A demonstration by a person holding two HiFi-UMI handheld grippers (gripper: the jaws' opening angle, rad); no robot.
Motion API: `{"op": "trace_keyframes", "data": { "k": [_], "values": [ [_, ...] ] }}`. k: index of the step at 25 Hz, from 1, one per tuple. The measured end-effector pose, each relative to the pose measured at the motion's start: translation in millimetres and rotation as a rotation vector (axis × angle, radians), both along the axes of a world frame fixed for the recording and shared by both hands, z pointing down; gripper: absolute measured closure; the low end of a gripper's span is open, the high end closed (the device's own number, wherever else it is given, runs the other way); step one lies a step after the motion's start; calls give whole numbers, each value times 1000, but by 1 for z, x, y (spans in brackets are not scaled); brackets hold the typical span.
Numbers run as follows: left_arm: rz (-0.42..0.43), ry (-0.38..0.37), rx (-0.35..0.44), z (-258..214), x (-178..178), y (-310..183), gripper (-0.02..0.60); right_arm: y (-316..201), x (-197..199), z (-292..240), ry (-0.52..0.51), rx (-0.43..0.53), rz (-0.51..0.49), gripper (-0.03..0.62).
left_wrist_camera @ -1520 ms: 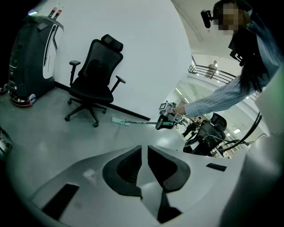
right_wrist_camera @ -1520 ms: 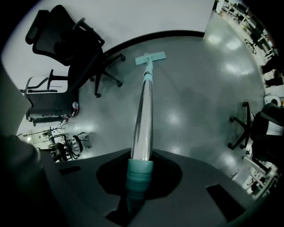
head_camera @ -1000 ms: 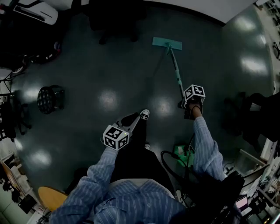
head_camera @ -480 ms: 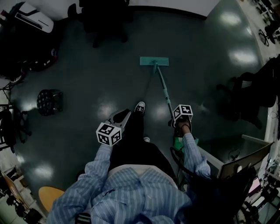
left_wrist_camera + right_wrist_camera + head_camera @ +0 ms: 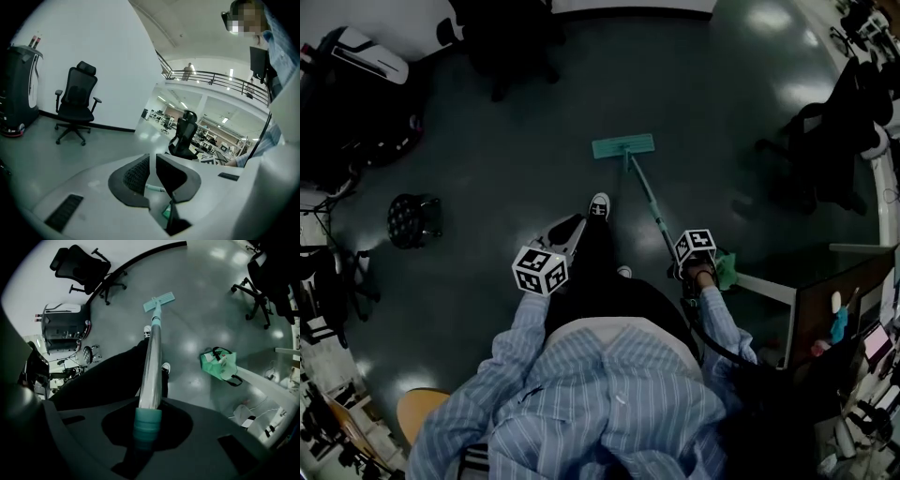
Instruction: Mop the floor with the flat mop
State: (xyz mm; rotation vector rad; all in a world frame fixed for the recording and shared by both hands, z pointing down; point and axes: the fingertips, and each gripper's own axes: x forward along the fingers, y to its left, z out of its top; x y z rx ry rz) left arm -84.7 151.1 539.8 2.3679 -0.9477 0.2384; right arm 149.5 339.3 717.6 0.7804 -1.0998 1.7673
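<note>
The flat mop's teal head (image 5: 623, 145) lies flat on the dark floor, ahead of my shoe (image 5: 599, 205). Its handle (image 5: 651, 206) slants back to my right gripper (image 5: 686, 265), which is shut on the handle. In the right gripper view the silver handle (image 5: 152, 357) and its teal grip (image 5: 146, 425) run out between the jaws of the right gripper (image 5: 149, 411) to the mop head (image 5: 159, 301). My left gripper (image 5: 565, 232) hovers over my leg, away from the mop. In the left gripper view the left gripper (image 5: 152, 174) has its jaws nearly together, holding nothing.
A green bag (image 5: 724, 269) sits by a white desk (image 5: 766, 286) at my right. Black office chairs stand at the back (image 5: 502, 42) and at the right (image 5: 834, 122). A black round object (image 5: 412, 220) and a floor machine (image 5: 356, 56) are at the left.
The mop head has slid left and back toward my feet. My right gripper has drawn in toward my body, still holding the handle. The left gripper has barely moved.
</note>
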Motion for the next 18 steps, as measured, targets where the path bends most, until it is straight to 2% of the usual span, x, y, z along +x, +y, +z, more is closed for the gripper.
{"op": "trace_keyframes", "data": {
  "k": [3,8,14,18],
  "values": [
    [4,8,34,-12,-5,28,537,47,-1,-4,5,-4,-12,562],
    [-9,3,80,-25,-25,59,537,91,-11,-9,5,-5,-31,562],
    [-14,10,112,-38,-21,72,537,112,-5,-13,5,-13,-39,562],
    [5,15,134,-42,-6,86,537,121,-1,-9,-10,-11,-54,560]
  ]
}}
